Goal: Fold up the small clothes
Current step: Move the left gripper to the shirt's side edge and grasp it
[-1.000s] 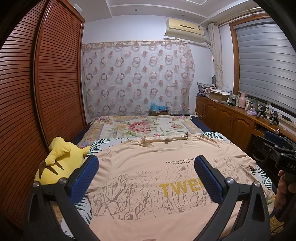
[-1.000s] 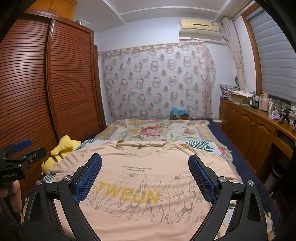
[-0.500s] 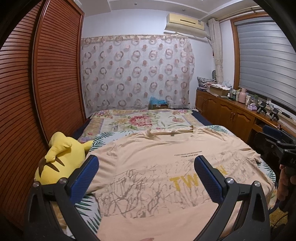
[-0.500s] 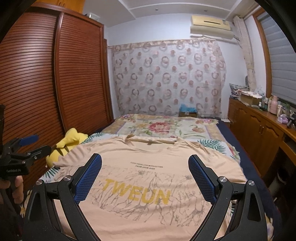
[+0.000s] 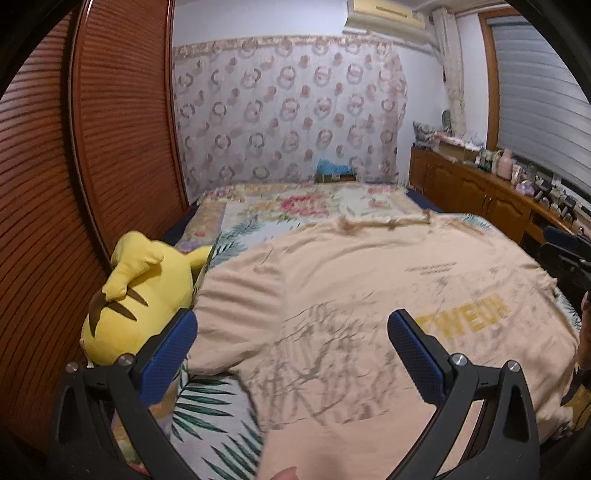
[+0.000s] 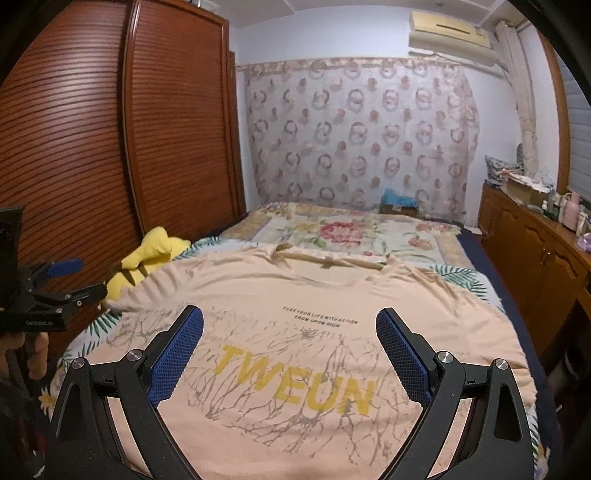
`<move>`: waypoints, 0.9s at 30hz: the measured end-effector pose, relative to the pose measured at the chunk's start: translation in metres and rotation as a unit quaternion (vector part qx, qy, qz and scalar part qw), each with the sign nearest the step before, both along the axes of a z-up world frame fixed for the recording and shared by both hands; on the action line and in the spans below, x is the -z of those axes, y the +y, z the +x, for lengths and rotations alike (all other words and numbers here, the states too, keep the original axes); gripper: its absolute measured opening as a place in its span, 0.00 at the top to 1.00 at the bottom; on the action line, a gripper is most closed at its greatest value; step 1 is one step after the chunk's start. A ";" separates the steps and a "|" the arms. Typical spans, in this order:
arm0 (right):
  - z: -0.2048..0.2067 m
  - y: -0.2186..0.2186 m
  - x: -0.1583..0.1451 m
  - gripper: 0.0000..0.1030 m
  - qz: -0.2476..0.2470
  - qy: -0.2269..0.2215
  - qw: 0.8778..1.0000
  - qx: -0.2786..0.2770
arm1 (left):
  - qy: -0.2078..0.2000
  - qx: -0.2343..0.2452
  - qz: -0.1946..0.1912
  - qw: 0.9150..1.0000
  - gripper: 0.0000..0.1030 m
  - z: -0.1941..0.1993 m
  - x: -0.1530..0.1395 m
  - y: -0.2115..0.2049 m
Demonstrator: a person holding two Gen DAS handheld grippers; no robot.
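We see peach T-shirt (image 6: 303, 332) spread flat on bed (image 6: 461, 280), collar far, hem near us. Left gripper (image 5: 291, 347) nearer left sleeve (image 5: 236, 310), fingers wide apart, empty. Right gripper (image 6: 290, 350) above chest print, fingers apart, empty. Both point toward collar, above cloth.

1. Premises: domestic bedroom.
2. Bed (image 6: 436, 240) with floral cover occupies the floor centre.
3. Louvred wooden wardrobe (image 6: 110, 147) along one wall; patterned curtain (image 6: 362, 140) behind.
4. Plush toy (image 5: 140, 295), wall air conditioner (image 6: 450, 29), cluttered wooden cabinets (image 5: 476, 192).
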State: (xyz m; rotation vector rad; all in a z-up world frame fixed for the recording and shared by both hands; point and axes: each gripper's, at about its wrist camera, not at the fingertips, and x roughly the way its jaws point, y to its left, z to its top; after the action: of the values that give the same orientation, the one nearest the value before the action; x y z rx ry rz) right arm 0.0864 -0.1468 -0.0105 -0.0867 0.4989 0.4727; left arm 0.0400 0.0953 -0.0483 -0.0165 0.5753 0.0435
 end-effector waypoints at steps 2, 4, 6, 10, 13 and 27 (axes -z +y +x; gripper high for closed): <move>0.006 0.003 0.007 0.06 -0.001 0.010 1.000 -0.011 | 0.011 -0.004 -0.004 1.000 0.00 0.006 0.008 0.012; 0.012 0.007 0.015 0.06 -0.006 0.022 0.999 -0.023 | 0.021 -0.009 -0.007 1.000 0.00 0.012 0.017 0.025; 0.020 0.014 0.025 0.06 -0.013 0.035 0.999 -0.036 | 0.034 -0.018 -0.006 0.999 0.00 0.019 0.025 0.038; 0.034 0.028 0.044 0.06 -0.025 0.060 0.996 -0.059 | 0.055 -0.034 -0.004 0.998 0.00 0.031 0.040 0.066; 0.043 0.039 0.056 0.06 -0.033 0.076 0.994 -0.073 | 0.073 -0.041 -0.020 0.996 0.05 0.041 0.051 0.086; 0.066 0.089 0.074 0.06 -0.054 0.124 0.981 -0.141 | 0.151 -0.039 -0.106 0.982 0.32 0.073 0.084 0.137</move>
State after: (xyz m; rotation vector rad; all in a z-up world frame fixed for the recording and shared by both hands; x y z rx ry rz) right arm 0.1524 -0.0582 -0.0847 -0.2070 0.7623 0.7394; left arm 0.1129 0.2325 -0.1324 -0.2443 0.8810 0.0619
